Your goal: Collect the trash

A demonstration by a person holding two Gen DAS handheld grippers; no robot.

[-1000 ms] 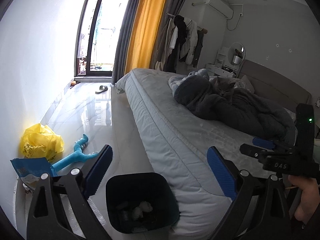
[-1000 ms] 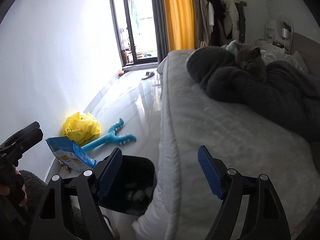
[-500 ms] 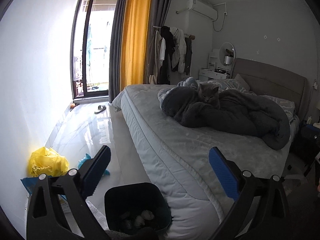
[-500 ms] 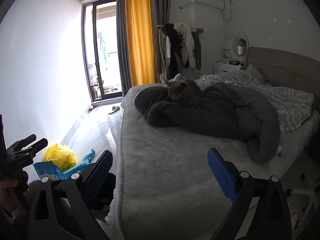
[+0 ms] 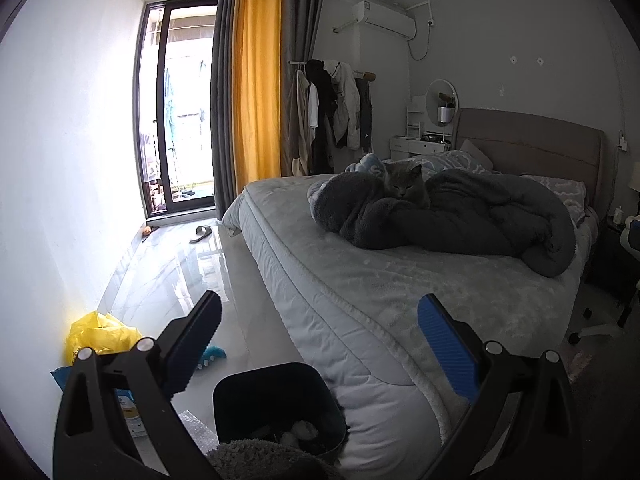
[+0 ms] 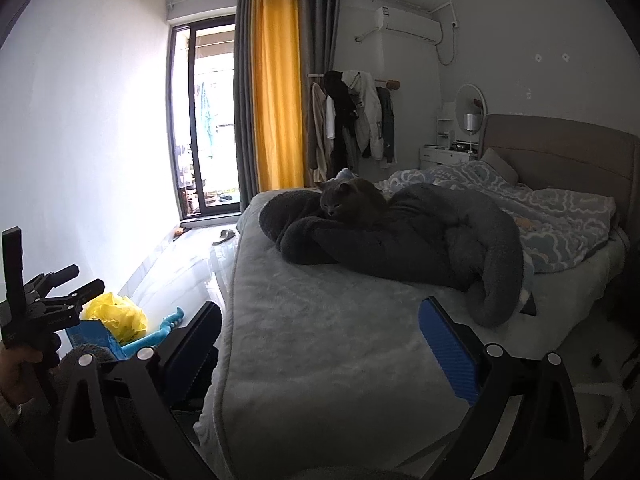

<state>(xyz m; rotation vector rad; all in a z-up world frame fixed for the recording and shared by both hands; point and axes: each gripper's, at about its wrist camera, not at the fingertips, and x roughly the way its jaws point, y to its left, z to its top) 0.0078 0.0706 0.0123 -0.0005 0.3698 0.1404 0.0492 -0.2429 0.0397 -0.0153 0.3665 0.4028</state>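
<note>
Bed: grey quilted cover, dark grey blanket bunched mid-bed toward the headboard, grey cat lying on it. Patterned blue-white duvet at the headboard end. Floor: glossy tile; black bin at the bed's foot corner, yellow bag by the wall, blue toy beside it, slipper near the window.

Left claw is held level, blue-padded fingers spread wide with nothing between them. Right claw matches it, jaws wide apart and empty, aimed forward. In the right wrist view the left claw shows at the far left edge, gripped from below by the person's left hand.
</note>
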